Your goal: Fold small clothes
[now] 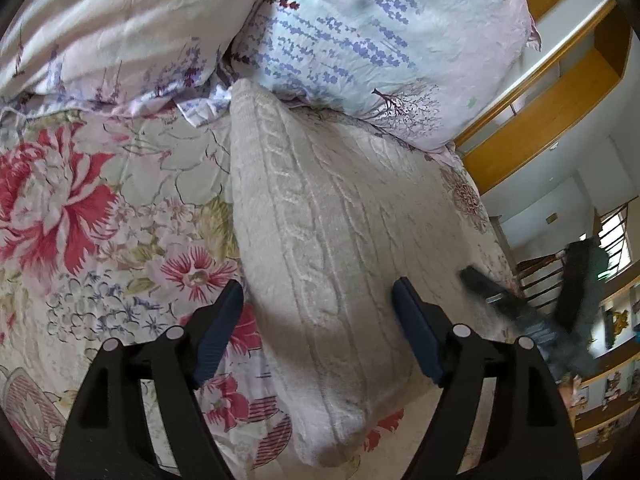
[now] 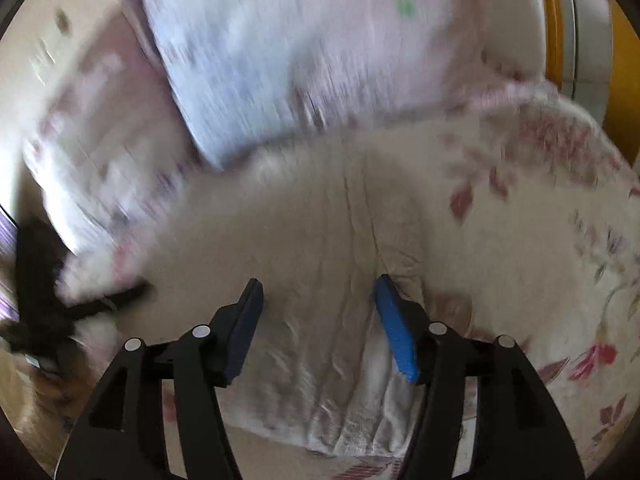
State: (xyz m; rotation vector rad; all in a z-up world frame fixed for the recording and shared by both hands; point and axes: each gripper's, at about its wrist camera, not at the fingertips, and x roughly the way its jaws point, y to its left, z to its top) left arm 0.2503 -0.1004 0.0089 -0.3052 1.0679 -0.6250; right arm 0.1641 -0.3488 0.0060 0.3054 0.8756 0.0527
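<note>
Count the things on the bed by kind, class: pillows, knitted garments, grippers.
Pillows: 2, lavender-print pillow and pale pillow
Knitted garments: 1, cream cable-knit sweater
Grippers: 2, left gripper and right gripper
Total: 5

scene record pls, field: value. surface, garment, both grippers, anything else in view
surface: bed with floral quilt
garment: cream cable-knit sweater, laid flat on the quilt, long and narrow, seemingly folded
pillows: two at the head of the bed, lavender print
left gripper: open, over the sweater, holding nothing
right gripper: open, over the sweater, holding nothing
right view: motion-blurred
</note>
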